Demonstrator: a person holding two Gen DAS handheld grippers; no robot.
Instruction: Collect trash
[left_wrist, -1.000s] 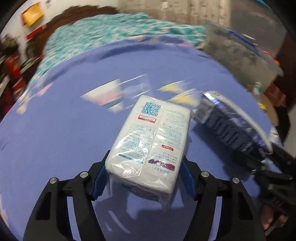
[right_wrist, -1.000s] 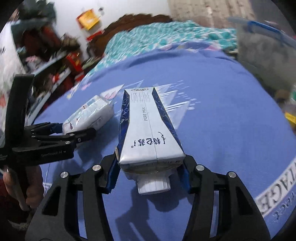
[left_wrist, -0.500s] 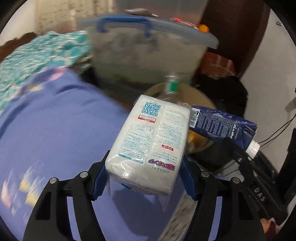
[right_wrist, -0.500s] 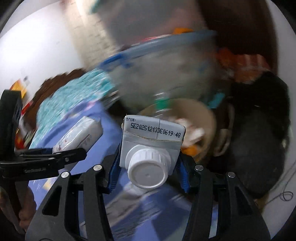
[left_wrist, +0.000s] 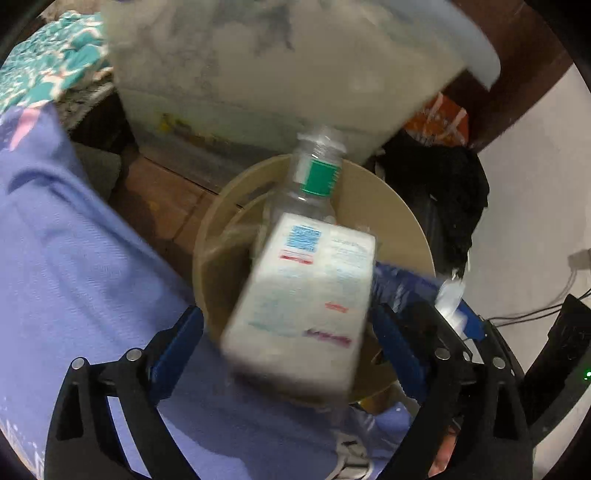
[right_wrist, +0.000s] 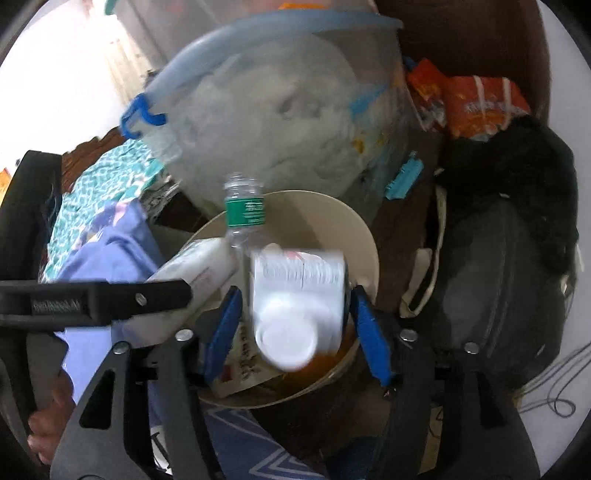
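Bin mouth crowded, little room to pass.
Beige bin (right_wrist: 364, 236) is hemmed by storage box (right_wrist: 280, 103) behind, bed (left_wrist: 74, 258) at left, black bag (right_wrist: 495, 280) at right (upright plastic bottle (right_wrist: 245, 212) blocks the opening).

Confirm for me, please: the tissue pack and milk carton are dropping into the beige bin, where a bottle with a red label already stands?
Not quite: the bottle's label is green, as the right wrist view shows. The tissue pack and milk carton are indeed over the beige bin.
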